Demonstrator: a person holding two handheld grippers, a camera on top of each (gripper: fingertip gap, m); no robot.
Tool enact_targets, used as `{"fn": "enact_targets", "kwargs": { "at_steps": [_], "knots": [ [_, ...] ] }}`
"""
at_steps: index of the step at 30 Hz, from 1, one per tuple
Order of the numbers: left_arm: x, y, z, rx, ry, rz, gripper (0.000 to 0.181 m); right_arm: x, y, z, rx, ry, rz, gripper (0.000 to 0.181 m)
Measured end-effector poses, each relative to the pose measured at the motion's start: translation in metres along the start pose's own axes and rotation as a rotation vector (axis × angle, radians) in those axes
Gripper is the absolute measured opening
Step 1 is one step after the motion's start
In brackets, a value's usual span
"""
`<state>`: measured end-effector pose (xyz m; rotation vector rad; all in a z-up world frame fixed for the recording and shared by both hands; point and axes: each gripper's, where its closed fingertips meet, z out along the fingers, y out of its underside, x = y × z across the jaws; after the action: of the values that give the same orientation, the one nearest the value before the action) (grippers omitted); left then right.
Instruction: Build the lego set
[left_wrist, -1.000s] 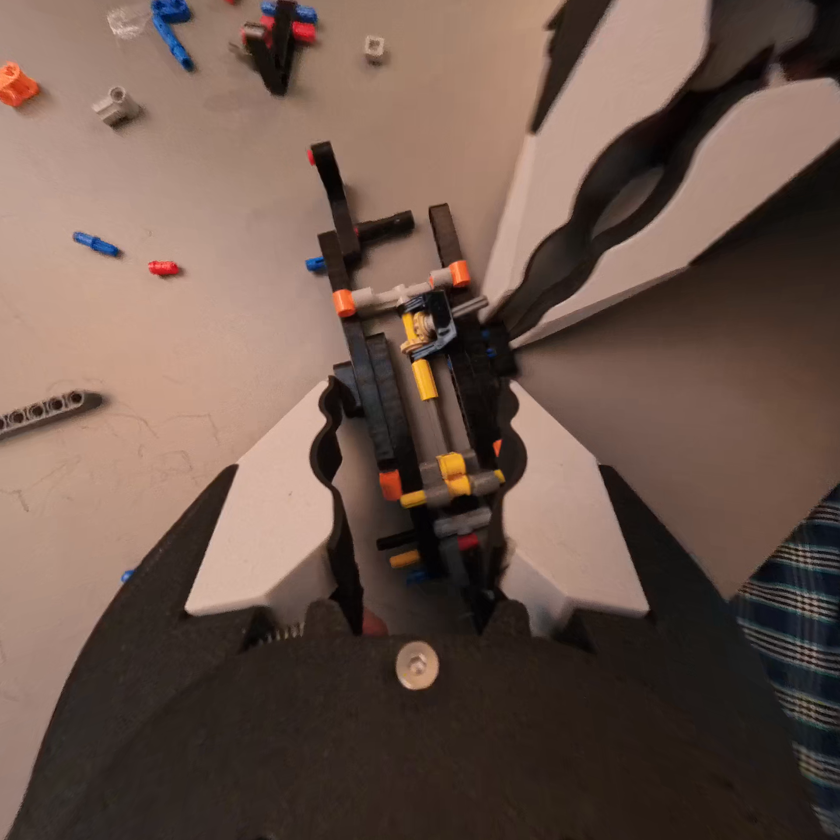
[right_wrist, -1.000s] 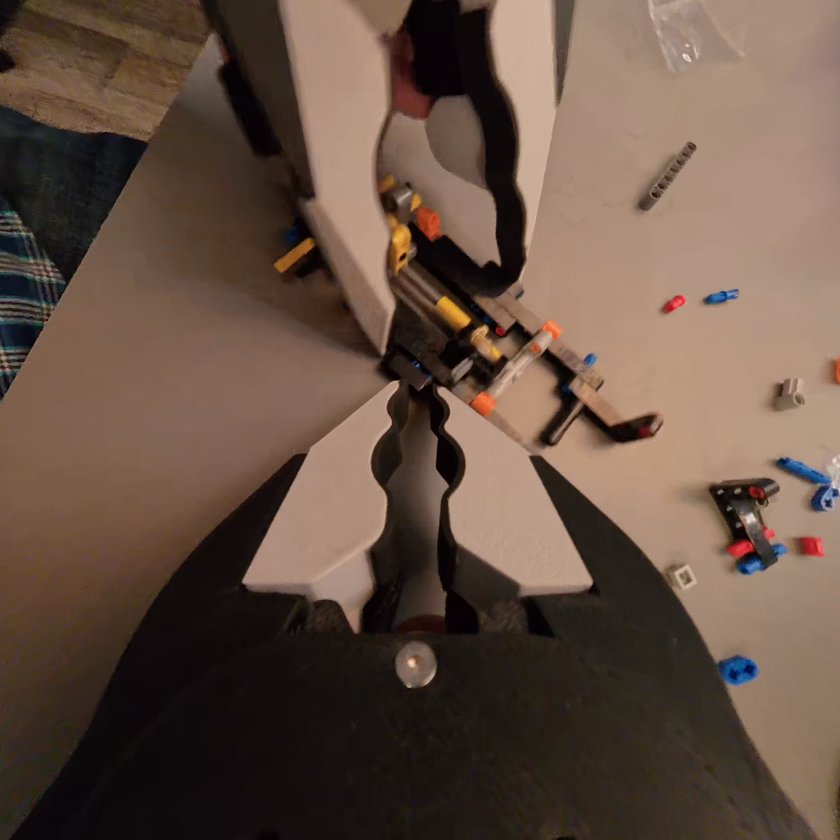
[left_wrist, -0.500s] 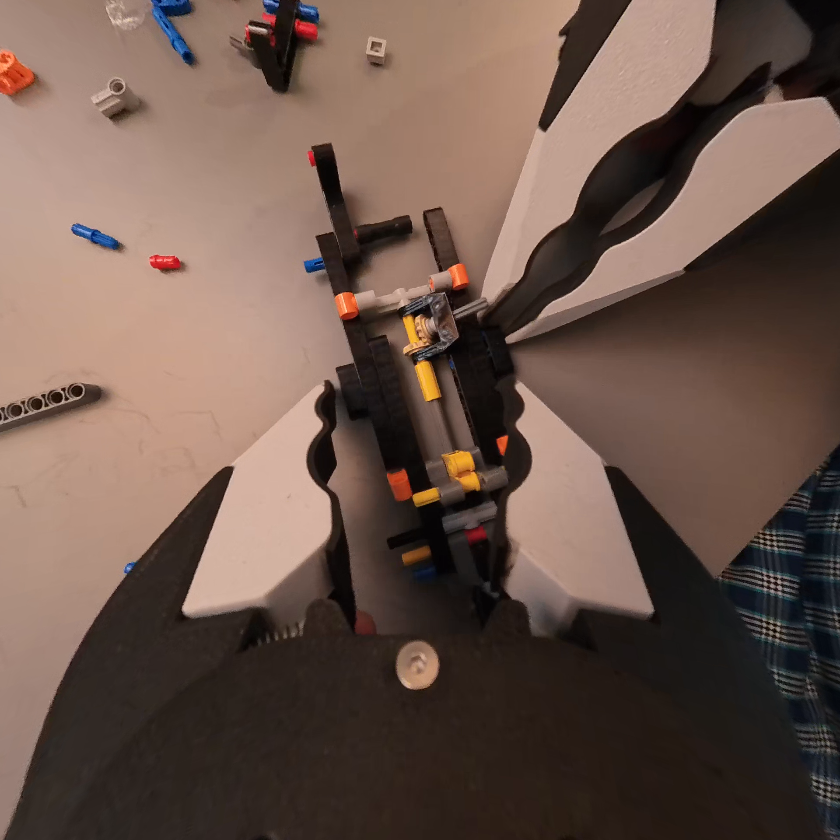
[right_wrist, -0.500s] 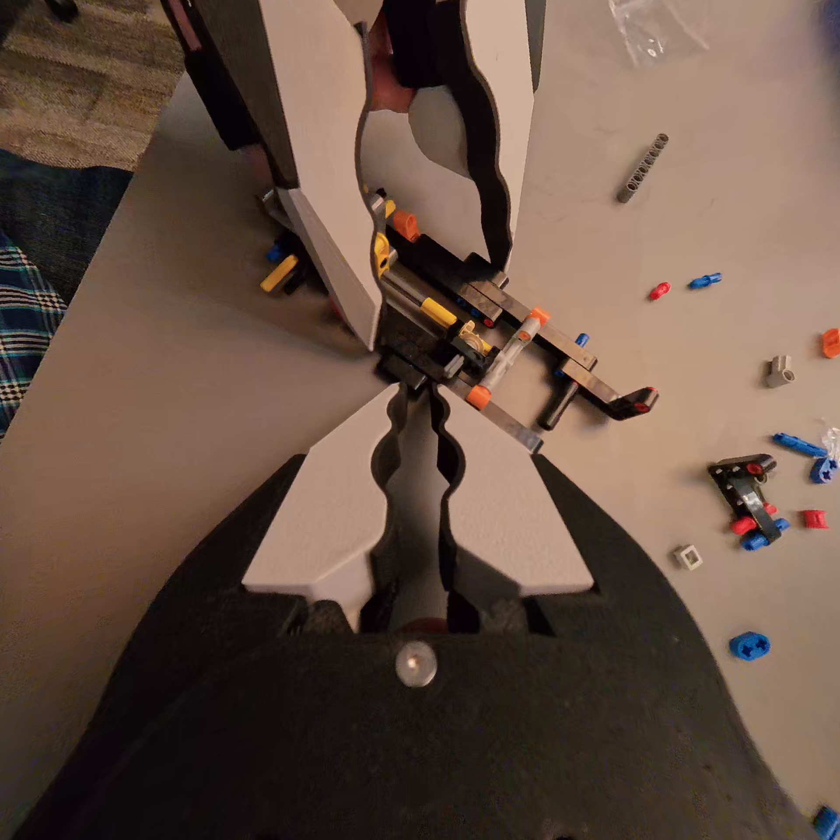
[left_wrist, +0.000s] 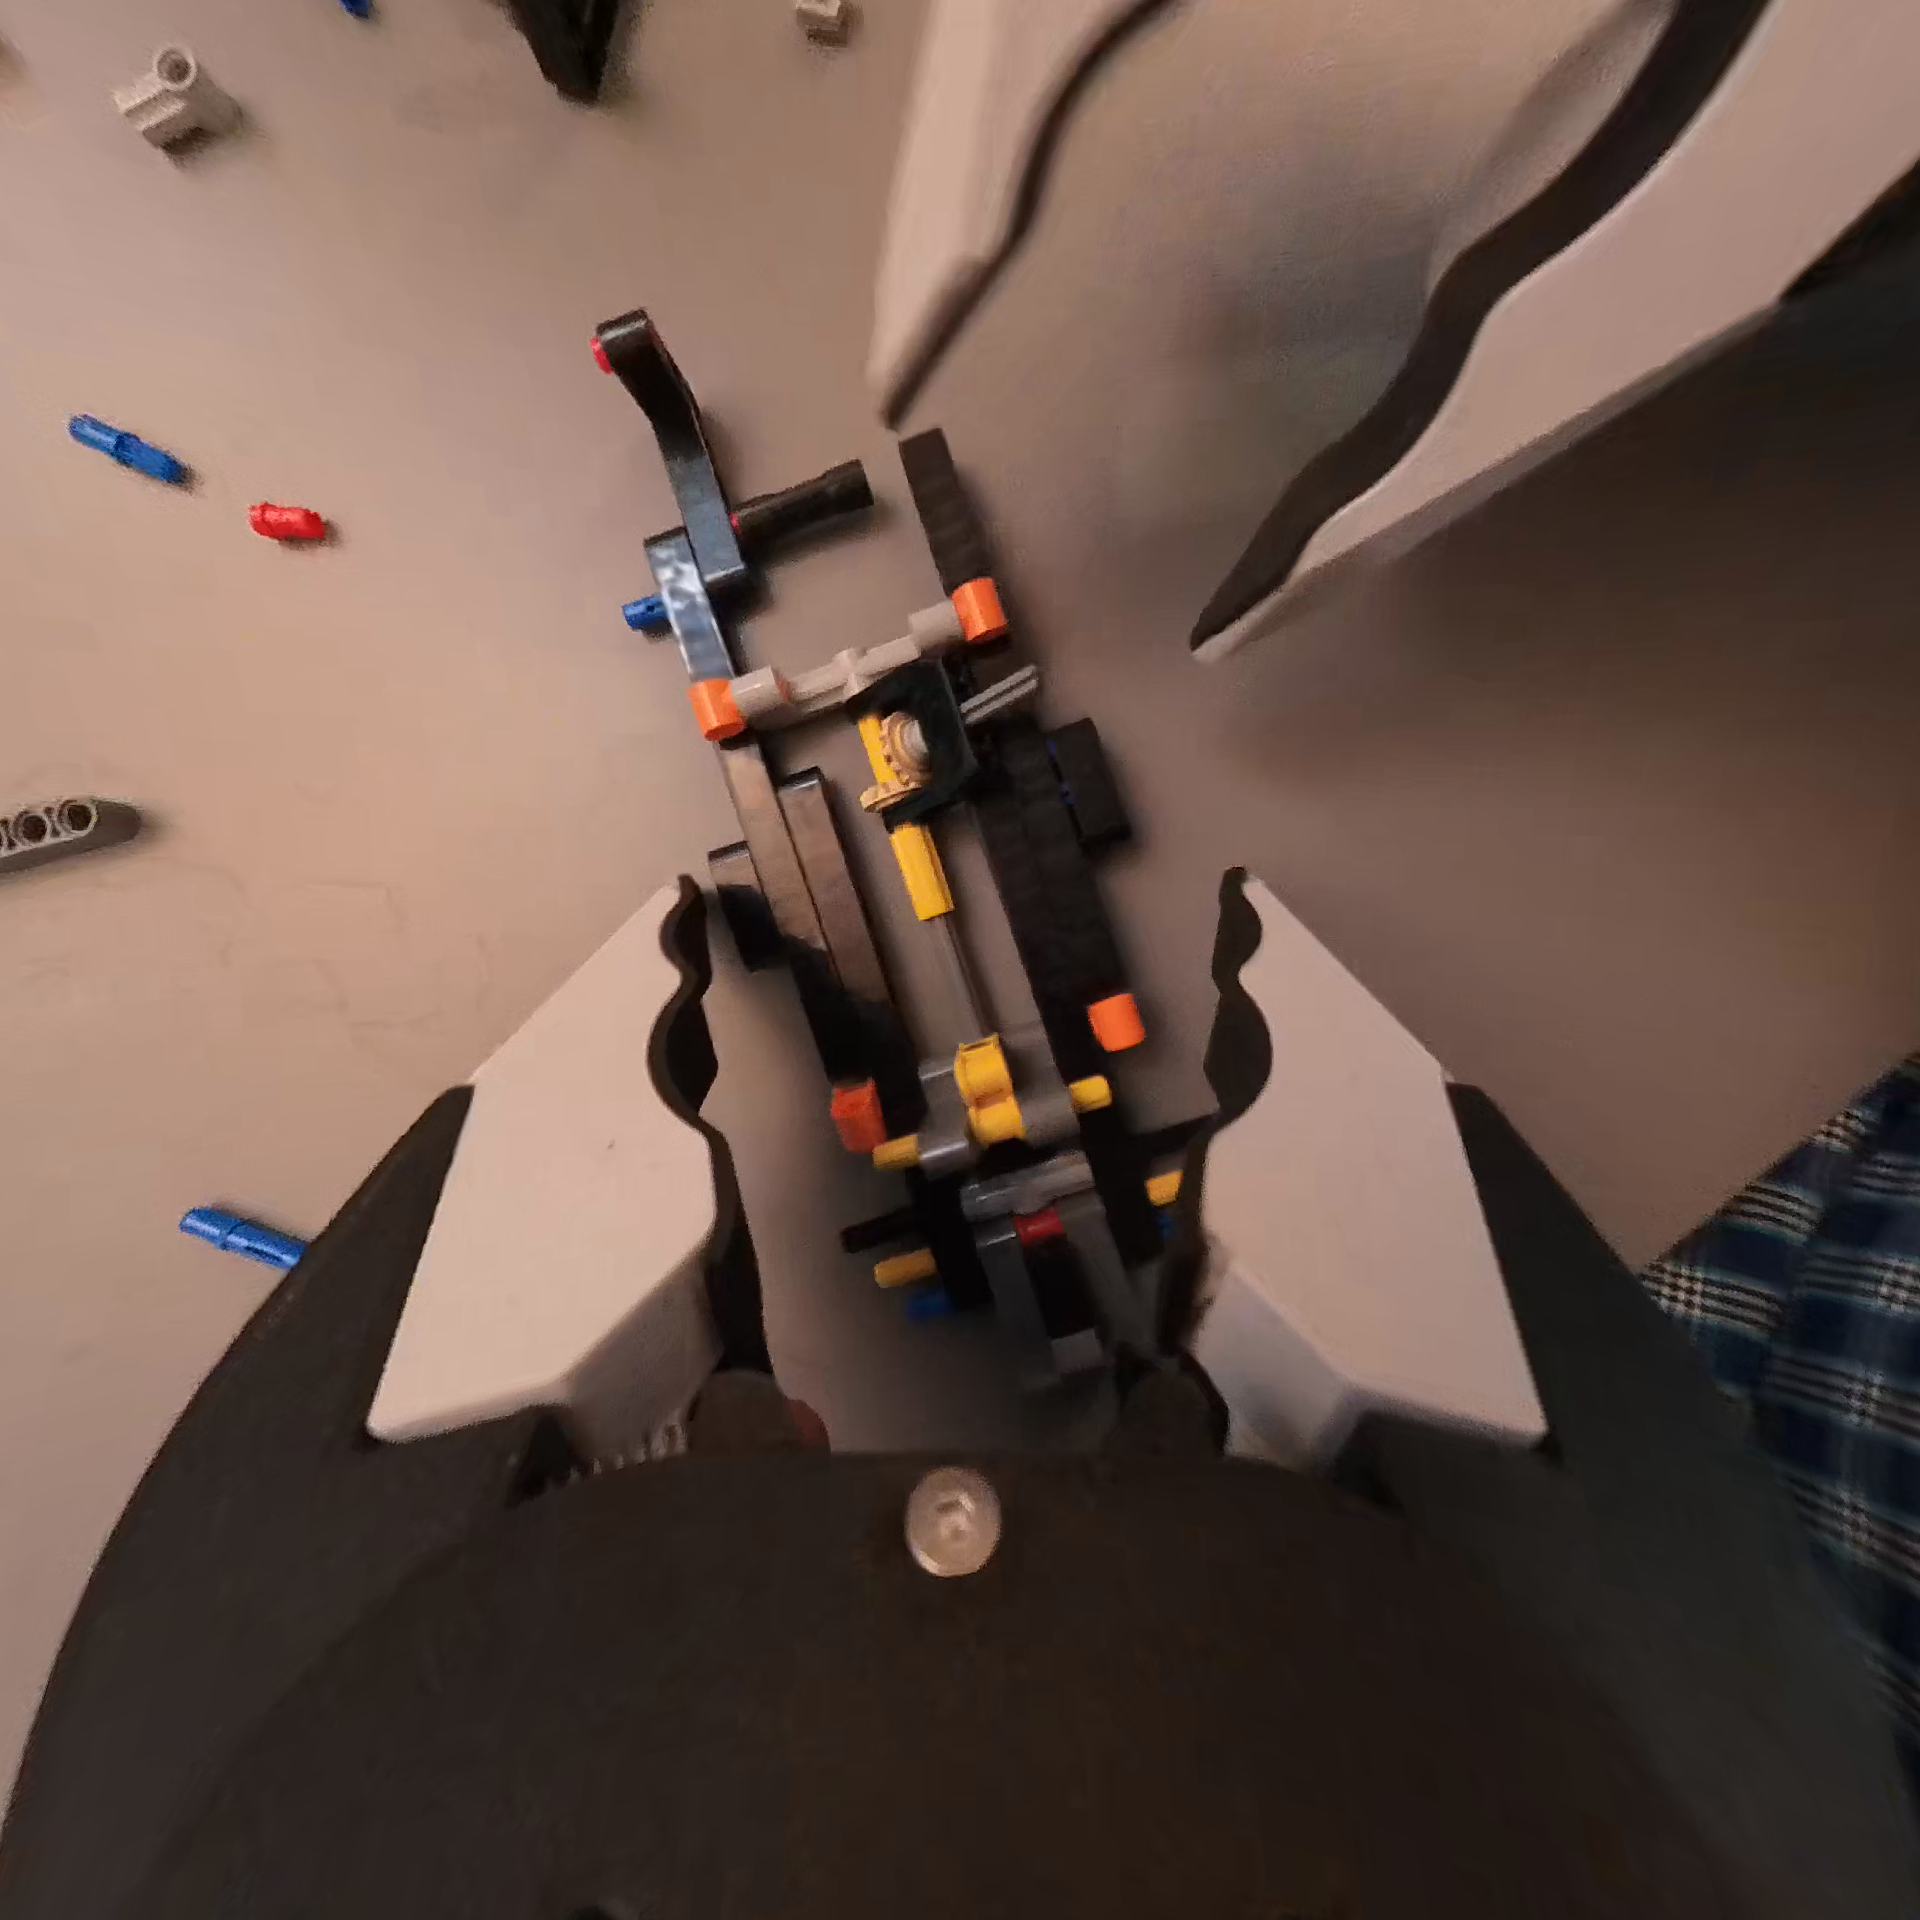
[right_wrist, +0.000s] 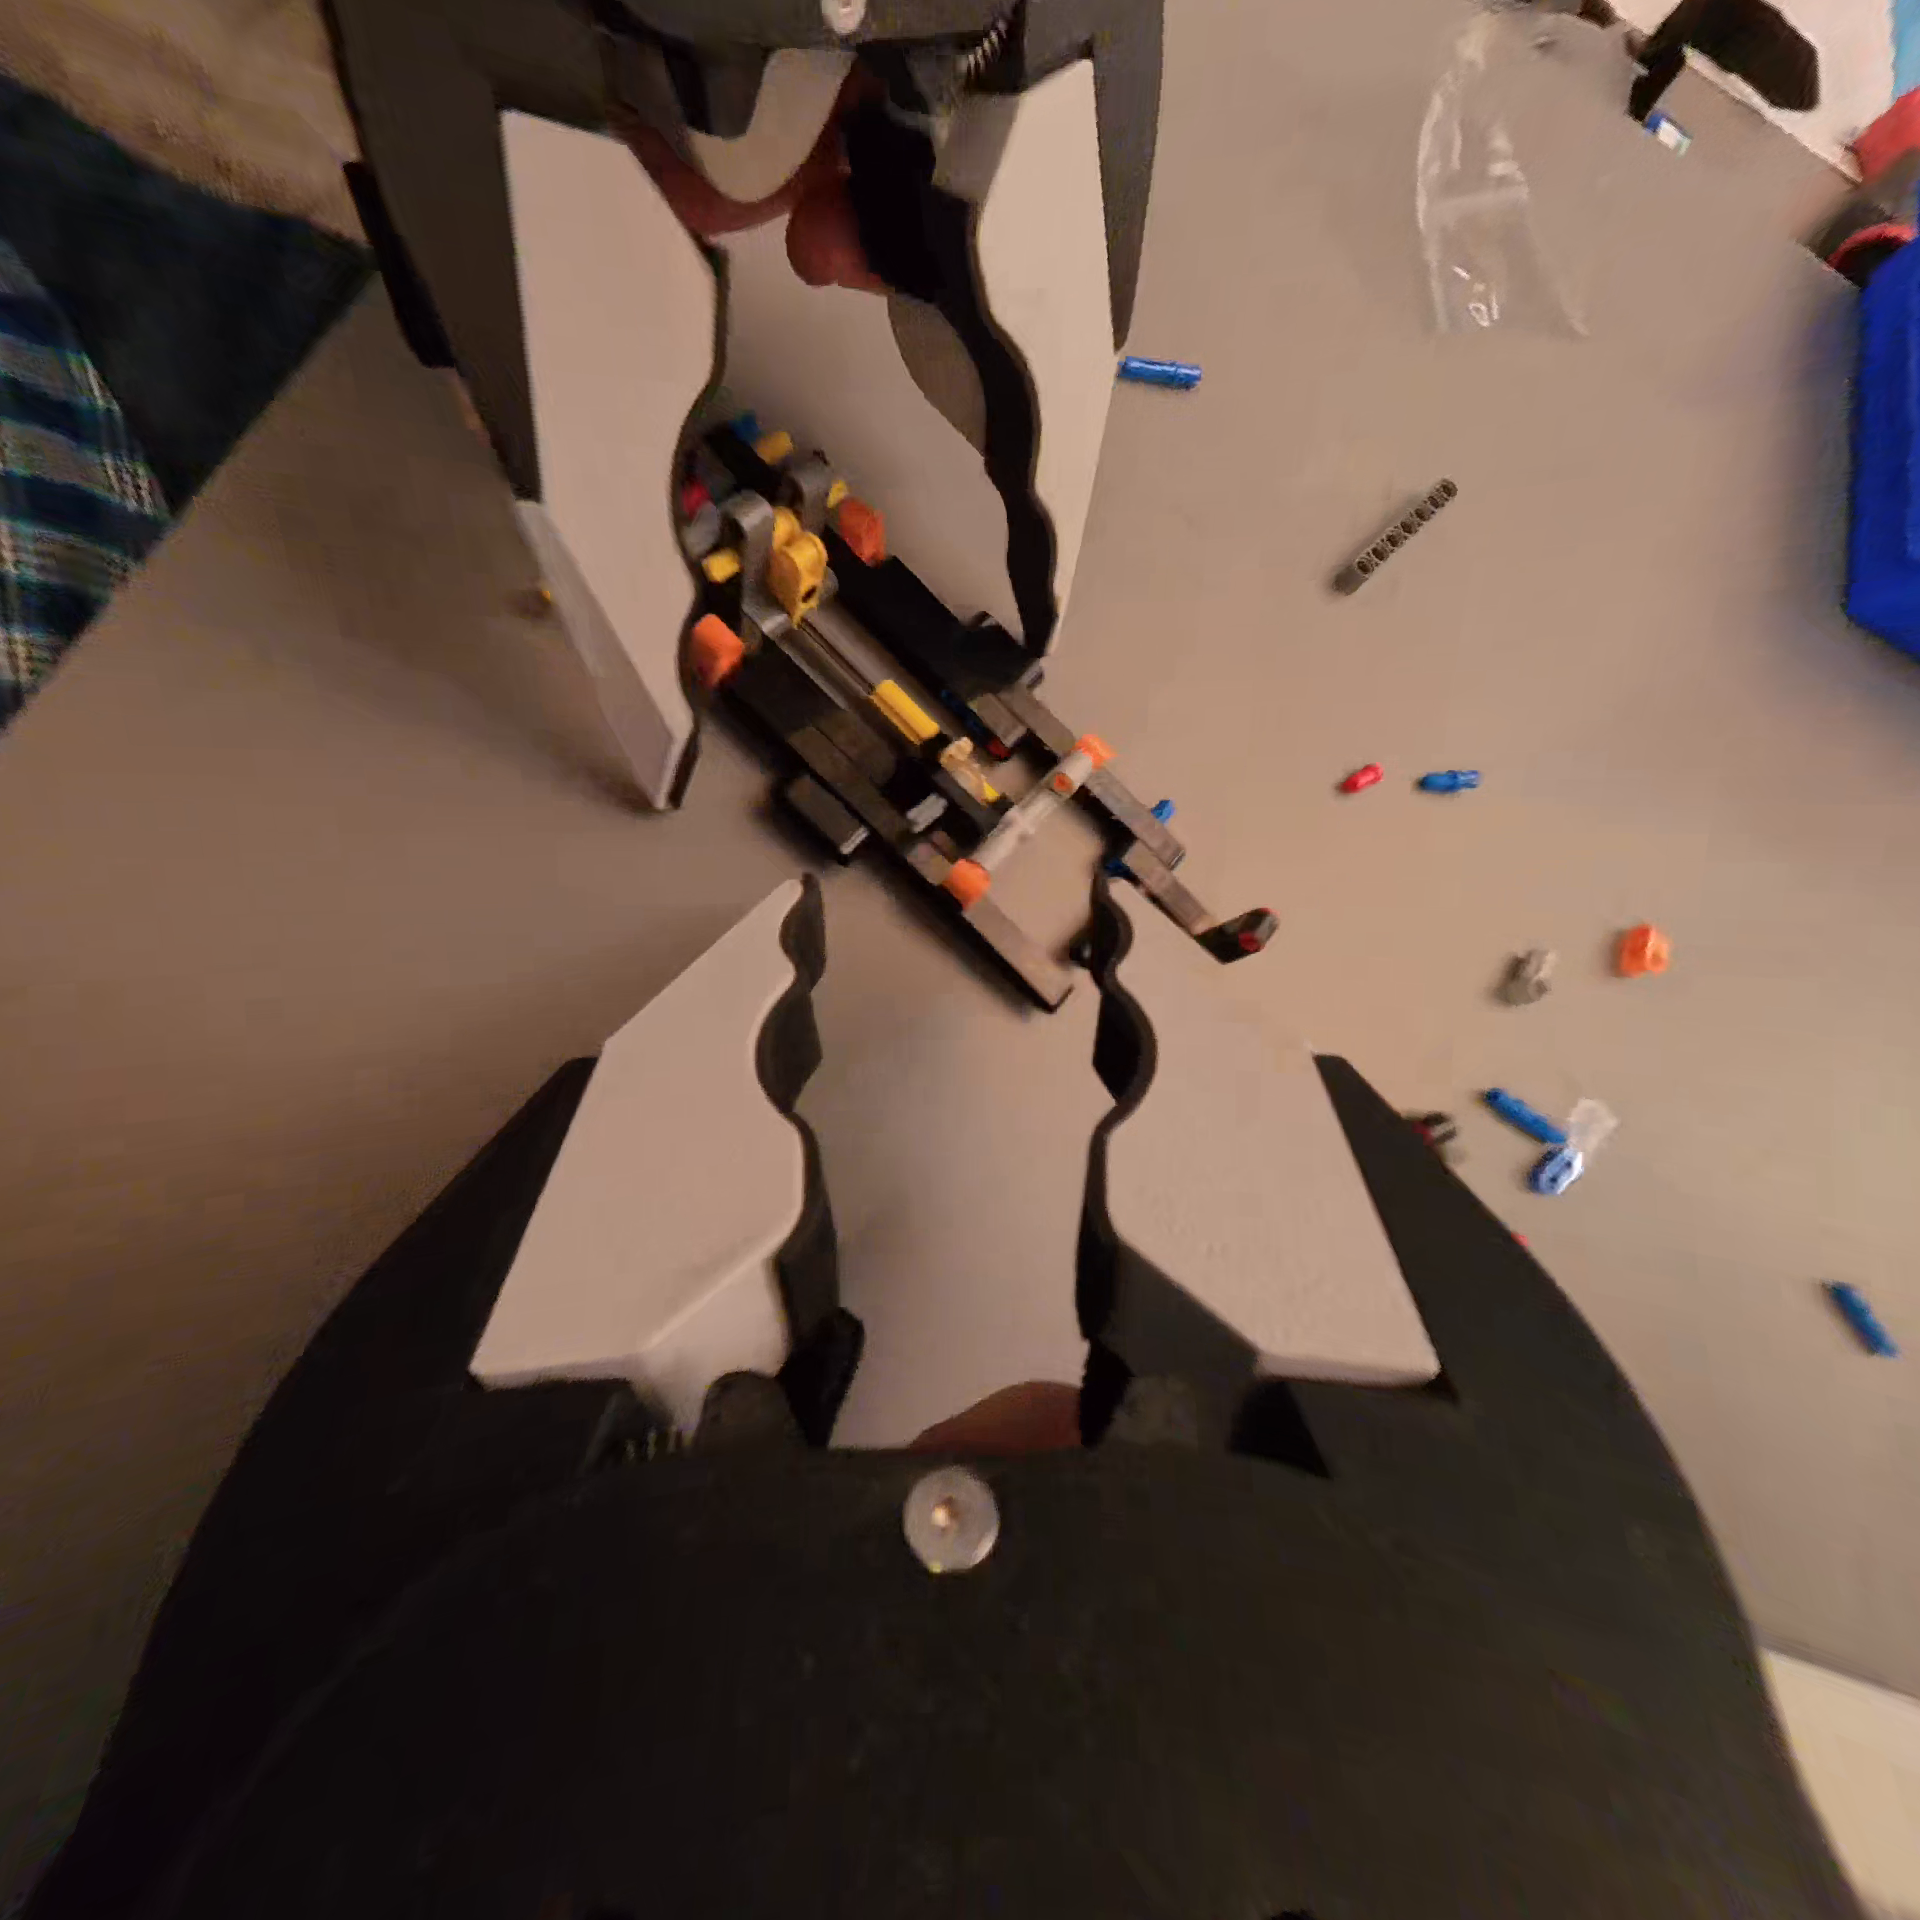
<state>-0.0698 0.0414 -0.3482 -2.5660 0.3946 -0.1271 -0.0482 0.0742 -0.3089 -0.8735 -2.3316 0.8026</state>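
Left wrist view: my left gripper (left_wrist: 956, 904) is spreading its jaws around the near end of the lego assembly (left_wrist: 904, 862), which is lying flat on the bench (left_wrist: 364, 675); whether either finger is touching it is unclear. No writing is showing. My right gripper (left_wrist: 1039, 520) is hovering blurred at the top right, cut off.

Right wrist view: my right gripper (right_wrist: 951, 904) is holding its jaws apart, empty, just short of the assembly's far end. Loose pins (right_wrist: 1446, 779) are lying scattered to the right, with open bench on the left.
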Motion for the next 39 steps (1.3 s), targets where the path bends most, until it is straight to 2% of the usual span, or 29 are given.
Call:
{"fn": "enact_targets", "kwargs": {
  "at_steps": [4,5,7,10,13,17,25,39],
  "knots": [
    [0.001,-0.005,0.002,0.015,-0.044,-0.008,0.086,0.005,-0.003,0.015,-0.039,-0.104,-0.154,0.065],
    [0.003,-0.006,0.002,0.019,-0.040,0.011,0.078,0.003,-0.003,0.018,-0.047,-0.139,-0.189,0.069],
    [0.004,-0.008,0.002,0.028,-0.036,0.062,0.076,-0.001,-0.001,0.025,-0.062,-0.221,-0.226,0.075],
    [0.005,-0.009,0.002,0.030,0.011,0.123,0.075,-0.011,0.000,0.031,-0.055,-0.353,-0.217,0.081],
    [0.008,-0.008,0.001,0.036,0.072,0.213,0.075,-0.018,0.005,0.036,-0.068,-0.420,-0.176,0.083],
    [0.009,-0.007,0.002,0.045,0.127,0.242,0.075,-0.022,0.001,0.040,-0.049,-0.438,-0.134,0.073],
    [0.009,-0.006,0.000,0.079,0.196,0.241,0.075,-0.023,-0.003,0.041,-0.014,-0.465,-0.048,0.072],
    [0.010,-0.006,0.000,0.104,0.190,0.241,0.074,-0.022,-0.002,0.042,-0.026,-0.450,-0.059,0.071]
  ]
}}
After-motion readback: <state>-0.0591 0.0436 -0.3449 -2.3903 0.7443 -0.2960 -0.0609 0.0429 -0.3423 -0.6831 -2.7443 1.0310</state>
